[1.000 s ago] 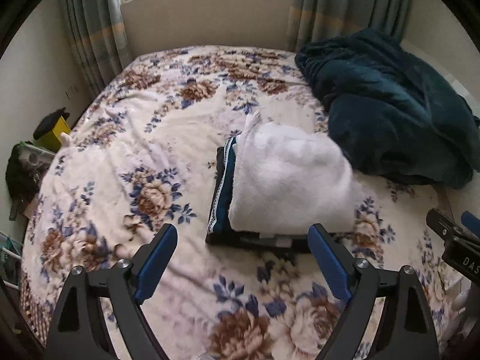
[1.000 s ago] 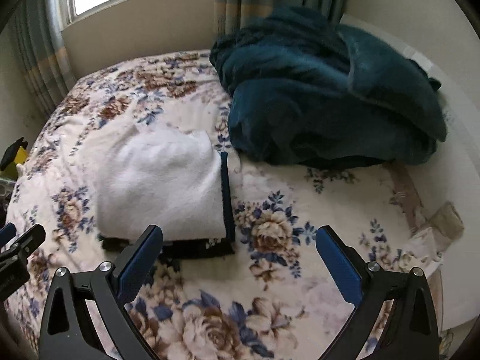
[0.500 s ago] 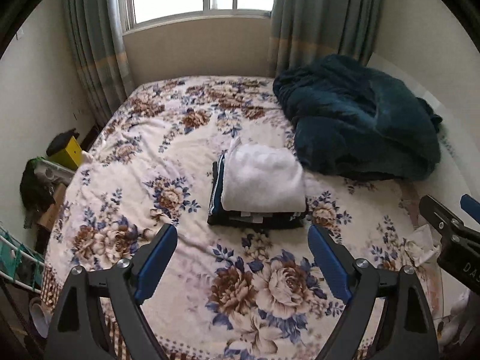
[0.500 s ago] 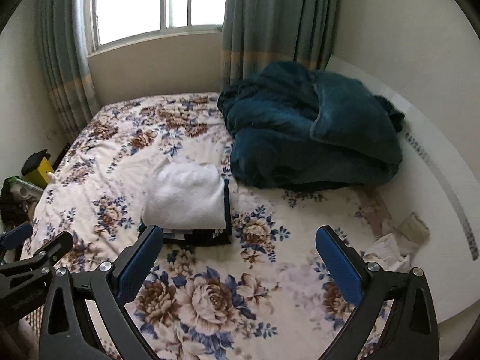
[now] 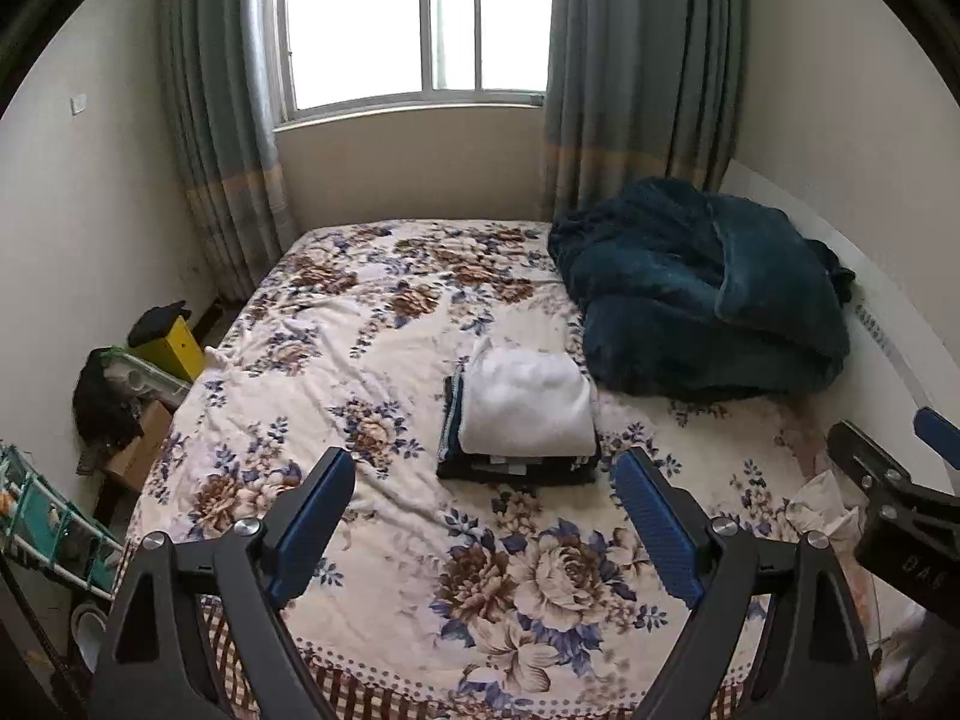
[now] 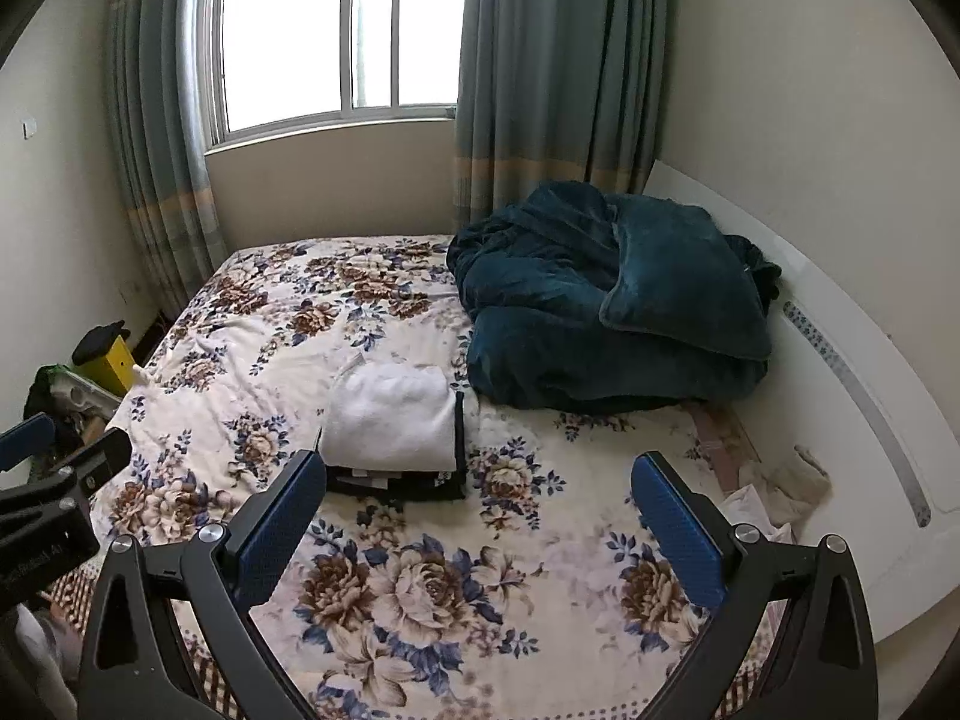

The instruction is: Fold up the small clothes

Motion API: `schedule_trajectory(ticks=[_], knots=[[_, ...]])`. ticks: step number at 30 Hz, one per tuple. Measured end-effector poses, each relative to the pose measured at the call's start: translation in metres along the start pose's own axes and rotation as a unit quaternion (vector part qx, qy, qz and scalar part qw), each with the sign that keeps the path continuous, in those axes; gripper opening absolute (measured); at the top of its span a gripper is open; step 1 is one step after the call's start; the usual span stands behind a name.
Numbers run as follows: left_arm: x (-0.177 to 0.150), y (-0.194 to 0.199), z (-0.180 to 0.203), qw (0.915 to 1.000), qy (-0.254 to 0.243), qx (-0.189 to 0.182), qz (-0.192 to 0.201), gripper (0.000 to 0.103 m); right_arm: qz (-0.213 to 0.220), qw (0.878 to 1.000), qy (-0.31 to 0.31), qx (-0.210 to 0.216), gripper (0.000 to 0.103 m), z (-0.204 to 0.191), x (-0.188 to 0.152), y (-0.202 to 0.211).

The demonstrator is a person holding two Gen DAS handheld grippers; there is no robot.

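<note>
Two black grippers with blue pads, left [image 5: 483, 495] and right [image 6: 477, 495], fingers spread wide, holding nothing. At twelve o'clock, folded fluffy white cloth [image 5: 528, 399] atop dark folded clothes [image 5: 516, 471] on flowery bedspread [image 5: 360, 360].

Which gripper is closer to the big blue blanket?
Right. The right gripper is out in front of the blue blanket; the left gripper sits farther left, facing the folded pile.

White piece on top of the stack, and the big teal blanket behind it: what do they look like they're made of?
The white folded piece looks like fluffy terry or fleece: its surface is matt and nubby, its edges rounded and thick. The teal blanket looks like plush fleece or velour: a soft sheen along deep, heavy folds. Exact fibres cannot be told from here.
</note>
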State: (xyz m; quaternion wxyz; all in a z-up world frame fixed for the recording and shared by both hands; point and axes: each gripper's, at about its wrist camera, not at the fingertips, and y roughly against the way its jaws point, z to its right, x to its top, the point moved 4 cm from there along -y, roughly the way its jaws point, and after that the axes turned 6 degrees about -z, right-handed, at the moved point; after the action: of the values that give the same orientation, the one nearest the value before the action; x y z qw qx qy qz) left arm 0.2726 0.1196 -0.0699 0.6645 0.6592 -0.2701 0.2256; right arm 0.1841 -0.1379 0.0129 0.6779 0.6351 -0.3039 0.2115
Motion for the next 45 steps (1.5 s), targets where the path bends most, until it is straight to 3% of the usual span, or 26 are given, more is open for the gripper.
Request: schedule_trajectory(ticks=[7,8,9,10,25,45], knots=[[-0.003,0.016,-0.003,0.9999,0.005,0.002,0.011,0.089,0.009,1.000,0.004,0.010,0.103,0.003,0.003,0.023],[-0.004,0.016,-0.003,0.9999,0.006,0.001,0.010,0.091,0.008,1.000,0.005,0.012,0.103,0.002,0.003,0.025],[-0.005,0.018,-0.002,0.9999,0.005,0.001,0.010,0.102,0.010,1.000,0.005,0.011,0.103,0.002,0.003,0.027],[-0.005,0.019,-0.002,0.9999,0.005,0.000,0.010,0.103,0.012,1.000,0.006,0.011,0.103,0.002,0.004,0.027],[-0.007,0.021,-0.001,0.9997,0.003,0.020,0.011,0.103,0.002,0.999,0.012,0.033,0.103,-0.002,0.006,0.015],[-0.005,0.022,-0.001,0.9997,0.000,0.021,0.015,0.103,-0.002,0.999,0.015,0.041,0.103,-0.005,0.006,0.014]])
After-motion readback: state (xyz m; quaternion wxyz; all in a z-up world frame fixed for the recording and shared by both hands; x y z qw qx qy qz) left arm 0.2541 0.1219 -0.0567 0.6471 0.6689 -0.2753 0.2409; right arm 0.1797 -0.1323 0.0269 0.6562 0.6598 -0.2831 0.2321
